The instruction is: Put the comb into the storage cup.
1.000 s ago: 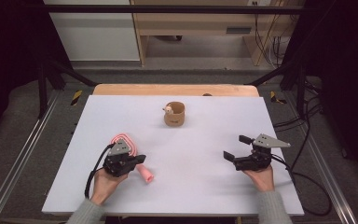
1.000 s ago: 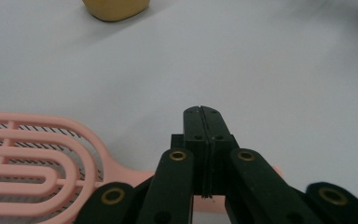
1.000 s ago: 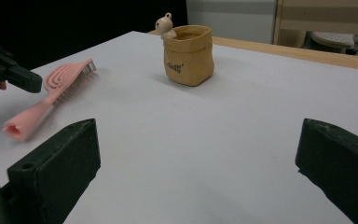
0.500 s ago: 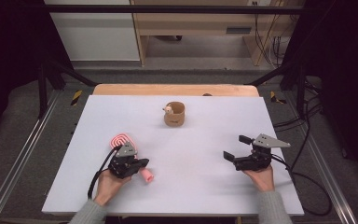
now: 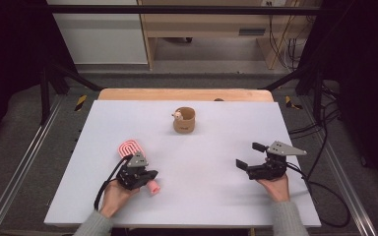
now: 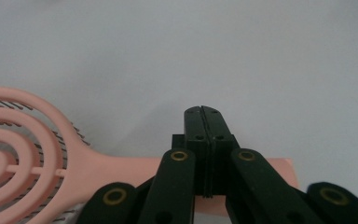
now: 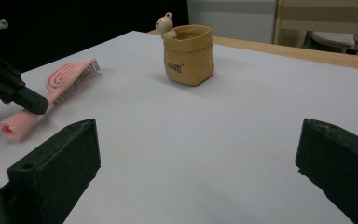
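Presumably readying a pickup, the left gripper (image 5: 142,176) hovers with jaws closed, empty, over the pink plastic hairbrush's (image 5: 134,158) handle, while the right gripper (image 5: 250,158) waits wide open, empty.

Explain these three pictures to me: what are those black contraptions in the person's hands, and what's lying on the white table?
No robot arm here: a person holds a hand-operated two-jaw clamp in each hand. The high view looks down from above the table. The other two come from small cameras riding on each clamp, looking along its black jaws.

The left gripper has its jaws shut together; they sit just above the handle of a pink hairbrush, not around it, so nothing is held. The right gripper rests open and empty near the table's right side.

Farther back stands a small tan cup shaped like a sack, with a little figure peeking over its rim.
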